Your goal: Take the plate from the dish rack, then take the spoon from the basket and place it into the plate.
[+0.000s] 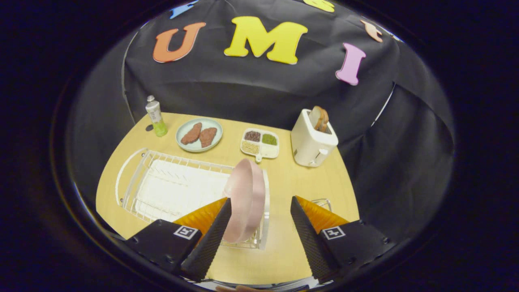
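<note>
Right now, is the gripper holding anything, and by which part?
Nothing is held. The gripper is open, with the pink plate standing on edge in the rack between the jaws, nearer one finger.

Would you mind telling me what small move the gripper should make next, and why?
Probably ease forward and slightly left so the open gripper straddles the pink plate. The plate stands on edge at the near end of the dish rack, close beside one finger, with the other well clear of it, so neither presses on it yet.

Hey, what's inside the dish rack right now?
A pink plate stands on edge at the near end of the dish rack, between the open tongs. One finger covers the plate's lower edge.
</note>
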The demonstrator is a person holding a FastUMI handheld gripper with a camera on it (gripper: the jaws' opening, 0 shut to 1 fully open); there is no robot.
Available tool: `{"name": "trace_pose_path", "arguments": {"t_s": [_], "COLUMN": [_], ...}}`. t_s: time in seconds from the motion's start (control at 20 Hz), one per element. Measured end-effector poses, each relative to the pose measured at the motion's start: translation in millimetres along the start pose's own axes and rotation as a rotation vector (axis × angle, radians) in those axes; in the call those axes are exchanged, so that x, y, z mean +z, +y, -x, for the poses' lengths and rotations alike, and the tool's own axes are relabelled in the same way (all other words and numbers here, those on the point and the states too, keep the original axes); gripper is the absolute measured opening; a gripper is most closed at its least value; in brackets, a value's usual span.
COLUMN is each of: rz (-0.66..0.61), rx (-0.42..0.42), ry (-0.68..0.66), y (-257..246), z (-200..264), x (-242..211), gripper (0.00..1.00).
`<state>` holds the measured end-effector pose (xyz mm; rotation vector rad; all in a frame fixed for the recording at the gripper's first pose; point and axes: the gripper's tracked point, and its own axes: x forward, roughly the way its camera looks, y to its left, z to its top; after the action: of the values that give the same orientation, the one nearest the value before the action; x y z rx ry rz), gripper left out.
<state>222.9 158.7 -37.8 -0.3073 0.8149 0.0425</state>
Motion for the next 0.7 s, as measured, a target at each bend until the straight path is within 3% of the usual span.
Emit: {"name": "trace_pose_path", "arguments": {"t_s": [0.15,0.25,0.35,0.55,0.6,0.7], "rz": [-0.021,-0.033,-0.015,-0.030,-0.022,-0.011], "rx": [-0.017,-0.049,-0.017,0.004,0.012,-0.031], "ry": [0.052,0.077,0.120,0.197,0.202,0.210], "y": [1,-1,11,19,21,14], "z": [-21,-34,-44,-56,-55,-54], "x": [13,18,15,7,6,3], "gripper": [0.91,0.82,0.74,0.54,0.39,0.32]}}
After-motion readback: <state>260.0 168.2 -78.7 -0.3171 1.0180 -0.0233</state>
